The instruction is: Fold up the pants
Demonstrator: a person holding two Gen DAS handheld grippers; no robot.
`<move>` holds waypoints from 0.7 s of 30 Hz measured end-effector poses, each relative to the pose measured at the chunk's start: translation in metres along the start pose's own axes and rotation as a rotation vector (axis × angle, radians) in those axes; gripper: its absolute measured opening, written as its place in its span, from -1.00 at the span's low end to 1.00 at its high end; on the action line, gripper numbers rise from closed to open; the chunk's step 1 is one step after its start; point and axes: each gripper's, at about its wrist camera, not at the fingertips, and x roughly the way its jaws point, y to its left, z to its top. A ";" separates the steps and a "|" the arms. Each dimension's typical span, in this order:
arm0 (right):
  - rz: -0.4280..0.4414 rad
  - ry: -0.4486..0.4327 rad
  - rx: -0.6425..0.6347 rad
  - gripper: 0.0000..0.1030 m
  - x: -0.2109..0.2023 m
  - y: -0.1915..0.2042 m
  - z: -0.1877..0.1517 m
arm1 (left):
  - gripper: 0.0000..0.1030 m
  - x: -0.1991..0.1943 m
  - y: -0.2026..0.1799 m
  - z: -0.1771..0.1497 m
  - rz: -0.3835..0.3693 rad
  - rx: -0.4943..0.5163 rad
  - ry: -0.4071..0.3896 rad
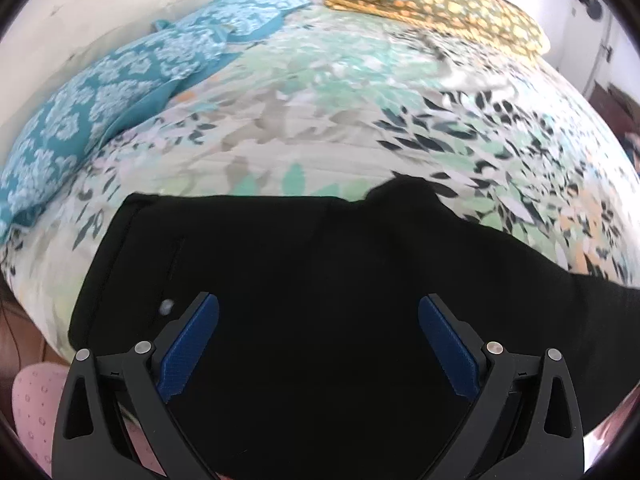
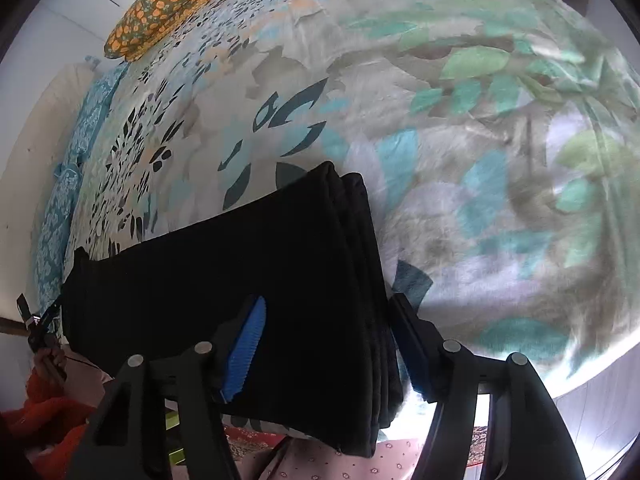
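Note:
Black pants lie flat along the near edge of a bed with a floral leaf-print cover. The waistband end with a small button is at the left in the left wrist view. My left gripper is open just above the pants, near the waistband, holding nothing. In the right wrist view the pants show their stacked leg hems at the right. My right gripper is open and straddles the hem end of the pants, one finger over the cloth and one beside the hem edge.
A teal patterned pillow lies along the bed's left side by the white wall. A green and orange spotted pillow is at the far end of the bed. The bed edge runs below the pants, with a pink patterned cloth under it.

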 end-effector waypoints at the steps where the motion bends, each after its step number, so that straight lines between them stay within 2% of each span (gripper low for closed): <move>1: 0.011 0.013 -0.005 0.26 0.001 -0.001 0.000 | 0.95 0.001 0.005 -0.002 0.008 -0.017 0.000; 3: 0.030 0.032 0.005 0.20 0.002 -0.004 0.001 | 0.95 0.007 0.014 -0.007 0.027 -0.054 0.019; 4: 0.038 0.044 0.016 0.04 0.004 -0.004 0.001 | 0.95 0.010 0.017 -0.009 0.028 -0.072 0.031; 5: 0.039 0.057 0.019 -0.30 0.007 -0.004 0.001 | 0.95 0.012 0.019 -0.011 0.025 -0.085 0.041; 6: 0.055 0.064 0.025 -0.46 0.007 -0.003 0.000 | 0.95 0.014 0.021 -0.012 0.025 -0.094 0.048; 7: 0.093 0.063 0.039 -0.75 0.006 -0.001 -0.002 | 0.95 0.015 0.021 -0.012 0.028 -0.096 0.050; 10: 0.116 0.019 0.052 -0.75 -0.001 0.016 -0.003 | 0.95 0.013 0.020 -0.010 0.032 -0.088 0.036; 13: 0.218 -0.049 0.057 -0.75 -0.018 0.035 -0.007 | 0.95 0.011 0.020 -0.010 0.020 -0.084 0.025; 16: 0.365 -0.104 0.073 -0.75 -0.031 0.064 -0.015 | 0.95 0.011 0.019 -0.010 0.005 -0.089 0.024; 21: 0.699 -0.143 0.109 -0.75 -0.015 0.153 -0.032 | 0.95 0.012 0.022 -0.009 -0.027 -0.107 0.026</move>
